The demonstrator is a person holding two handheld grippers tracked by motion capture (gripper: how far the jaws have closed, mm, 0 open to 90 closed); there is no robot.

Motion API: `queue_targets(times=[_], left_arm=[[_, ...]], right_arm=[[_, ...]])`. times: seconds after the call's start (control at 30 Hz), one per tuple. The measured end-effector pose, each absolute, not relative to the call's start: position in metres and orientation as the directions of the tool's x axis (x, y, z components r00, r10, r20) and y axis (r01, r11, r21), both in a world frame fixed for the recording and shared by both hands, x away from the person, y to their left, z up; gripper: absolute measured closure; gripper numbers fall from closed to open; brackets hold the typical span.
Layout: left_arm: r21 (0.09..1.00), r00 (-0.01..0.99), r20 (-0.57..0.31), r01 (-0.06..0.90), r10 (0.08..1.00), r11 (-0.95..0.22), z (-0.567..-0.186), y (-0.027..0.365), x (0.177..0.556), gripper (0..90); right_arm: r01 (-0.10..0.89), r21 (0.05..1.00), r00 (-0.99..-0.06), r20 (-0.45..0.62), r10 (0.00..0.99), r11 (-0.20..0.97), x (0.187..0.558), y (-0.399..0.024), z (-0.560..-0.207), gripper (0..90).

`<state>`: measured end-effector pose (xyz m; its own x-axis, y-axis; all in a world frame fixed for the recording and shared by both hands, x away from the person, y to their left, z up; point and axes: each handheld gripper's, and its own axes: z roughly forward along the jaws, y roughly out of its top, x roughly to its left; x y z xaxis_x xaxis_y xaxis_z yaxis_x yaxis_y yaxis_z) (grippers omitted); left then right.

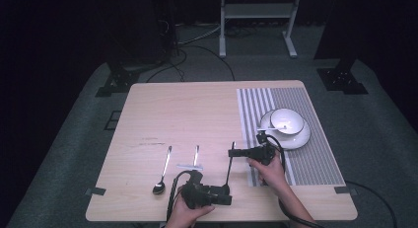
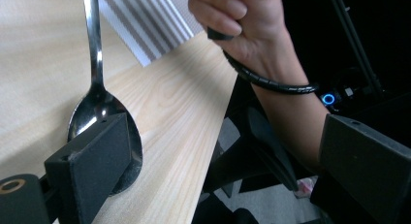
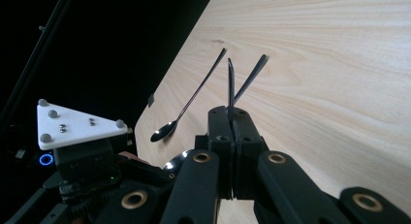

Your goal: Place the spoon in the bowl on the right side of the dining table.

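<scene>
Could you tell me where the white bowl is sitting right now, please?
In the high view, the white bowl sits on a white plate on the striped placemat, at the table's right, just beyond the right gripper.

Both hands low at the near table edge, one gripper in each.

Left hand [image 1: 186, 211] wraps the left gripper [image 1: 227, 194], which points to the right along the near edge; its jaws stand wide apart, one beside the bowl of a spoon [image 2: 104, 107]. Right hand [image 1: 267, 169] holds the right gripper [image 1: 232, 152] pointing left, forearm coming in from the bottom edge. Its jaws are pressed together on the spoon's thin handle [image 3: 230, 81], cable looped round the wrist.
</scene>
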<state>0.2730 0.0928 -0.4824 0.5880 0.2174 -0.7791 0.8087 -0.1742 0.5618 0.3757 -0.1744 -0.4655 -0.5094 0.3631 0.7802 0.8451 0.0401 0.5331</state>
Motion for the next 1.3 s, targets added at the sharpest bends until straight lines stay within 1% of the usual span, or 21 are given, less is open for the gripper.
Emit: queue_targets(times=[0.37, 0.7, 1.3], left_arm=[[0.577, 0.598, -0.771, 0.801, 0.216, -0.16, -0.479, 0.099, 0.273, 3.4], [0.575, 0.597, -0.771, 0.803, 0.223, -0.158, -0.481, 0.1, 0.273, 3.4], [0.577, 0.598, -0.769, 0.801, 0.226, -0.159, -0.48, 0.1, 0.272, 3.4]], right_arm=[[0.839, 0.543, -0.519, 0.776, 0.359, 0.037, 0.376, -0.18, -0.458, 88.9], [0.835, 0.55, -0.518, 0.766, 0.382, 0.03, 0.379, -0.187, -0.451, 88.9], [0.824, 0.565, -0.499, 0.752, 0.431, -0.031, 0.391, -0.217, -0.431, 88.9]])
